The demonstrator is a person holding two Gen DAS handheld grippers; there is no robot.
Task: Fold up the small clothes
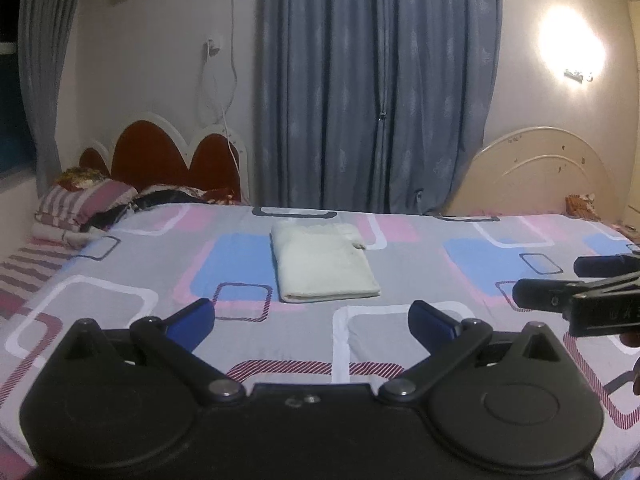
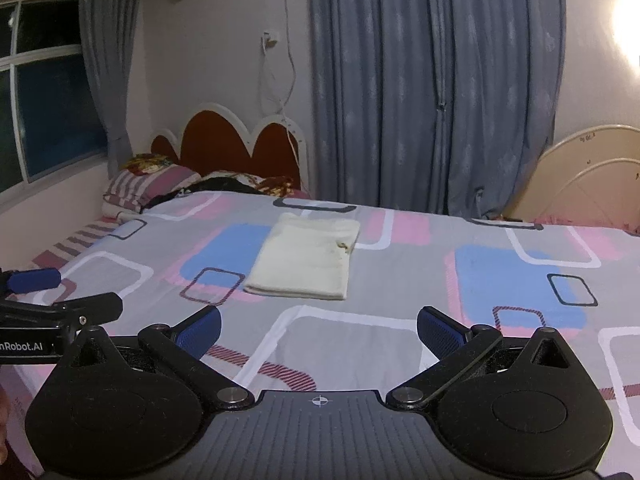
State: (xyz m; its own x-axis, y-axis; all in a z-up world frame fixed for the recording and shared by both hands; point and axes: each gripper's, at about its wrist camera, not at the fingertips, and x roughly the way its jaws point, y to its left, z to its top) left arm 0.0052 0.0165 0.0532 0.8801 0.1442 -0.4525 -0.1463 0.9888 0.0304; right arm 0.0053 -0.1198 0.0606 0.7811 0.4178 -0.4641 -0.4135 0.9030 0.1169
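Cream-coloured folded cloth (image 1: 326, 266) lay flat on the patterned bedsheet (image 1: 392, 344), near the far edge of the bed and ahead of both devices. Left gripper (image 1: 312, 318) had its 2 blue-padded fingers (image 1: 194, 318) spread wide, released, with nothing between them; the cloth sat well apart beyond the gap, roughly centred. Right gripper (image 2: 319, 326) was likewise released, its fingers (image 2: 440, 330) empty, with the cloth beyond and slightly left of centre. Neither gripper touched the cloth. Grey curtains (image 1: 372, 80) hung behind the bed.
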